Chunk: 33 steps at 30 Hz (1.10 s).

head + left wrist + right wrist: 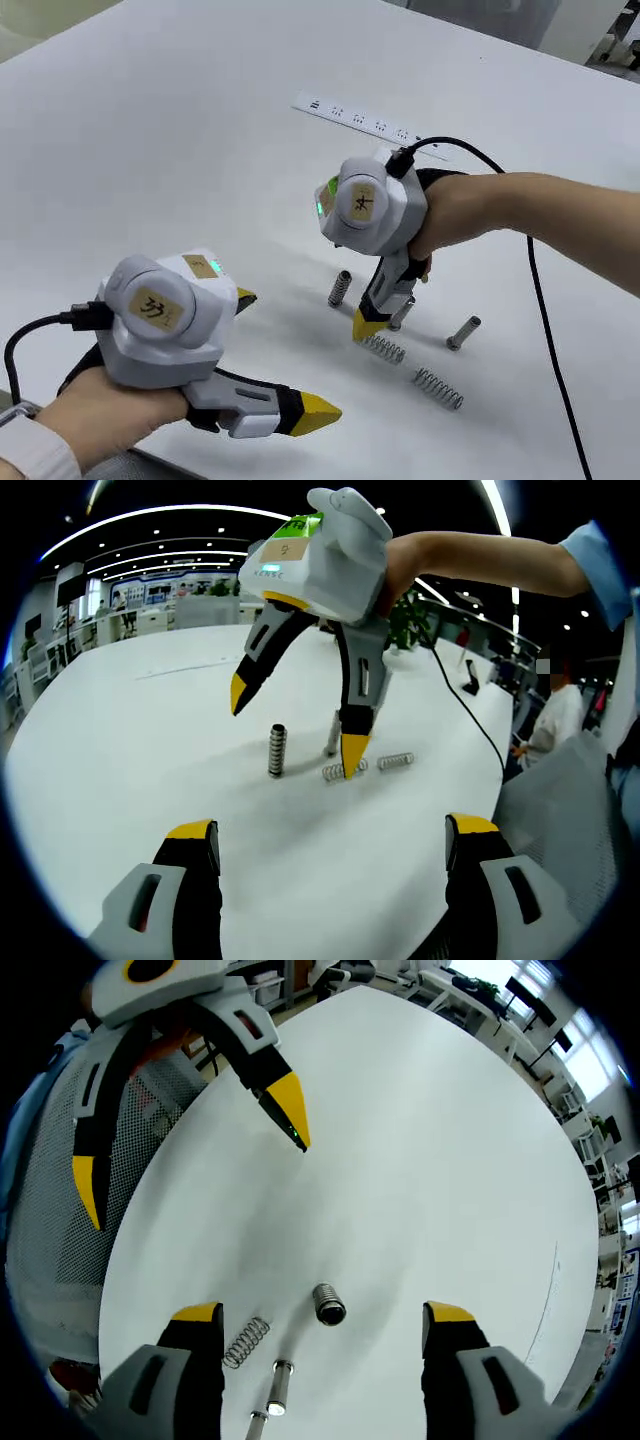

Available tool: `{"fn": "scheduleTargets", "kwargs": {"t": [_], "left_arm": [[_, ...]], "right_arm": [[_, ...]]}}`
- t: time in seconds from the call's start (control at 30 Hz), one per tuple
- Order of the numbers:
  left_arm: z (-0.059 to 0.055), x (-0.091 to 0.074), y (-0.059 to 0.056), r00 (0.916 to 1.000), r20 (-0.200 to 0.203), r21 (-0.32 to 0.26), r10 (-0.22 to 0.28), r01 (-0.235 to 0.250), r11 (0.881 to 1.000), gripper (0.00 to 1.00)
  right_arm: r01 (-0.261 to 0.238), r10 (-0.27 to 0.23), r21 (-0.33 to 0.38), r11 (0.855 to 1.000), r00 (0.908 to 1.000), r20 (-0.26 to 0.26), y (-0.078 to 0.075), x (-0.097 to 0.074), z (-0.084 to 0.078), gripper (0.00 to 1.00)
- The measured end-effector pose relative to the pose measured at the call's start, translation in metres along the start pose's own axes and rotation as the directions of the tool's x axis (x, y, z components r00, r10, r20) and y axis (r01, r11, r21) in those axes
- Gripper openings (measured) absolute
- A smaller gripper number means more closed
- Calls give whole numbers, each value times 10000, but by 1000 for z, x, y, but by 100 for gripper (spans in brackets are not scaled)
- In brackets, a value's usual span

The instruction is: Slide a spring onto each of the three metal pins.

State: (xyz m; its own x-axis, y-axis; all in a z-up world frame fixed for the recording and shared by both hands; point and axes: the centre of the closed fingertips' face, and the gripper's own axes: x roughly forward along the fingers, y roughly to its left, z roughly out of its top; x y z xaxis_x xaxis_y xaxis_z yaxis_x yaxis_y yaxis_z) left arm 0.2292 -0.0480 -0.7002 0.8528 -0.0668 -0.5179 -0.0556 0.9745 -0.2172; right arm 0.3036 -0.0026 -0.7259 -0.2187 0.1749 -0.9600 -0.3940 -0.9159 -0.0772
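A metal pin wearing a spring (pixel 340 288) stands on the white table (pixel 180 150). A bare pin (pixel 403 314) is partly hidden behind my right gripper (pixel 385 312), and another bare pin (pixel 463 332) stands further right. Two loose springs (pixel 384 348) (pixel 438 388) lie in front of them. The right gripper is open, pointing down, its yellow tip beside the nearer loose spring (pixel 340 771). In the right gripper view (pixel 322 1315) the sprung pin (pixel 328 1303) sits between the jaws, with a loose spring (pixel 246 1340) and a bare pin (pixel 280 1385) beside it. My left gripper (pixel 283 354) hovers open and empty at the near left.
A white power strip (pixel 370 122) lies at the back of the table. A black cable (pixel 545 330) runs from the right gripper across the table's right side. Chairs and a person (pixel 560 710) sit beyond the table's edge.
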Motion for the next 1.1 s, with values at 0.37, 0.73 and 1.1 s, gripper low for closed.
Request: {"fn": "scheduleTargets", "kwargs": {"t": [0.37,0.73,1.1], "left_arm": [[4,0,-2,9998,196,16,-84,83,10000,95],[7,1,-10,9991,268,100,-323,320,9994,94],[6,3,-11,9991,154,124,-385,384,9992,93]], "right_arm": [[654,-940,1959,9784,9856,1405,11,-20,-12,99],[1139,-2083,3751,9200,9526,2216,37,-45,-35,99],[1731,-3463,5122,8413,9001,2646,57,-75,-50,99]]}}
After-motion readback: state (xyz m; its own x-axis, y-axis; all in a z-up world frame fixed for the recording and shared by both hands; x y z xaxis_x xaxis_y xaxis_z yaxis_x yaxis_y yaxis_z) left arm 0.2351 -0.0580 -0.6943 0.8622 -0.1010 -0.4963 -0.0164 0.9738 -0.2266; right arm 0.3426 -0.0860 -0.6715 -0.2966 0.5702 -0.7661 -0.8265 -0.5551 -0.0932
